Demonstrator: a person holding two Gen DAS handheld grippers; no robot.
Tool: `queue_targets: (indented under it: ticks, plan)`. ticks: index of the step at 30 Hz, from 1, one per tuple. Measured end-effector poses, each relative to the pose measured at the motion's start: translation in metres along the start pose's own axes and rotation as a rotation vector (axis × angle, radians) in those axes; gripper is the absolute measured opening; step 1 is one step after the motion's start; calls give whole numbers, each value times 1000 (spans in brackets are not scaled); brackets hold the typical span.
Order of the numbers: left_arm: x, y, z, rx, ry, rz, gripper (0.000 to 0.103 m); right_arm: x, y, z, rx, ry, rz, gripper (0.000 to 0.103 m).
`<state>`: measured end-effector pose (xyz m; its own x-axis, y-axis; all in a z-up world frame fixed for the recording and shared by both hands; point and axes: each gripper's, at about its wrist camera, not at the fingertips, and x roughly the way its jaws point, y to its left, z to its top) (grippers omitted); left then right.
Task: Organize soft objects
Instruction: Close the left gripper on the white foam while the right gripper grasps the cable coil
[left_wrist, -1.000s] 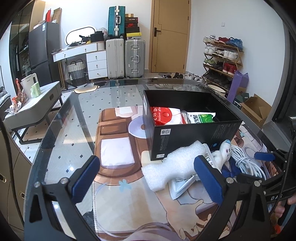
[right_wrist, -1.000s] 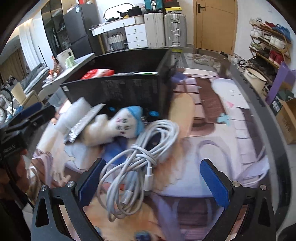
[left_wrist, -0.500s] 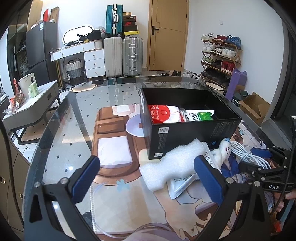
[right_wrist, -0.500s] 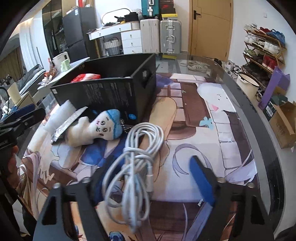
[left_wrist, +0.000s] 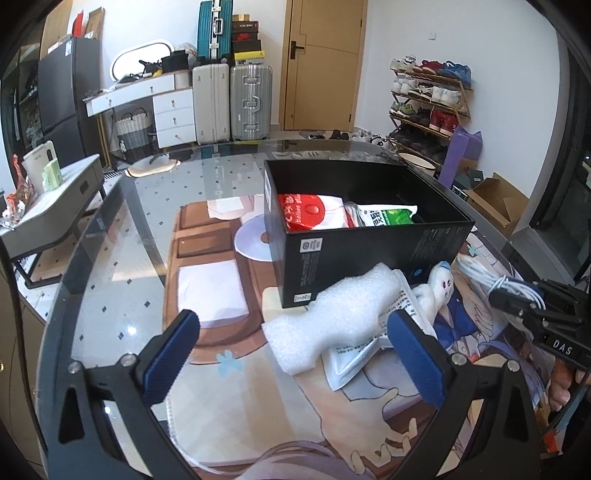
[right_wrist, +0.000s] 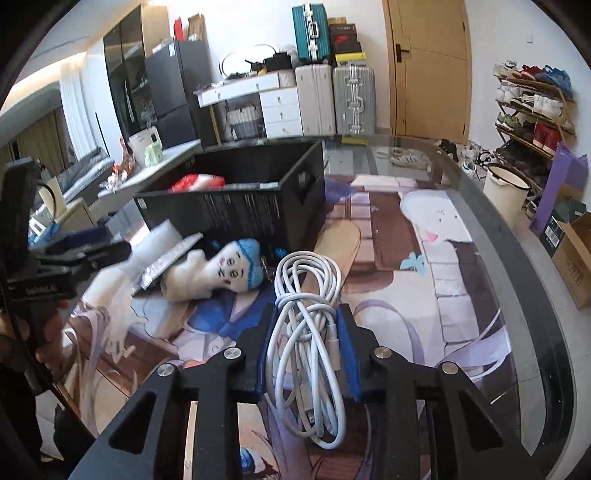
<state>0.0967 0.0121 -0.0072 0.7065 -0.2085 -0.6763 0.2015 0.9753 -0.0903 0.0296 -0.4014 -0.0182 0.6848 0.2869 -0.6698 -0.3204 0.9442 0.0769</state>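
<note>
My right gripper is shut on a coiled white cable, which also shows in the left wrist view. A white plush doll with a blue cap lies just left of it, against a black box. The box holds a red-and-white packet and a green-and-white packet. A white foam sheet and a silver packet lie in front of the box. My left gripper is open and empty, its fingers either side of the foam.
The glass table carries a printed mat. A white disc lies left of the box. Suitcases, a shoe rack and a low side table stand beyond the table.
My right gripper has closed from wide open onto the coiled white cable. The left gripper has stayed open and almost still.
</note>
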Motion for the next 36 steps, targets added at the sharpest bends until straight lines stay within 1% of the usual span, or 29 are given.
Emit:
queue_targets:
  ticks: [8,11,12,14,15,16,21,27,36]
  plan:
    - [17,0,0,-37,80,-36,102,-10,2,7,-7,-39,11,32]
    - [20,0,1,-53,89,-55,100,-10,2,8,-9,-40,9,32]
    - [21,1,1,-56,89,-62,98,-9,1,9,-7,-40,10,32]
    - [21,-1,0,-53,93,-77,88,-9,2,9,-8,-40,5,32]
    - [21,-2,-1,-50,96,-82,78,-9,3,9,-6,-40,5,32]
    - [21,-2,-1,-49,98,-87,71,-10,3,8,-2,-40,5,32]
    - [14,-3,-2,-40,76,-93,71,-12,0,8,4,-45,-2,32]
    - [0,-2,-1,-39,43,-83,71,-23,-3,10,9,-76,-13,32]
    - [-27,0,13,-38,-26,-78,71,-43,3,24,-26,-119,3,32]
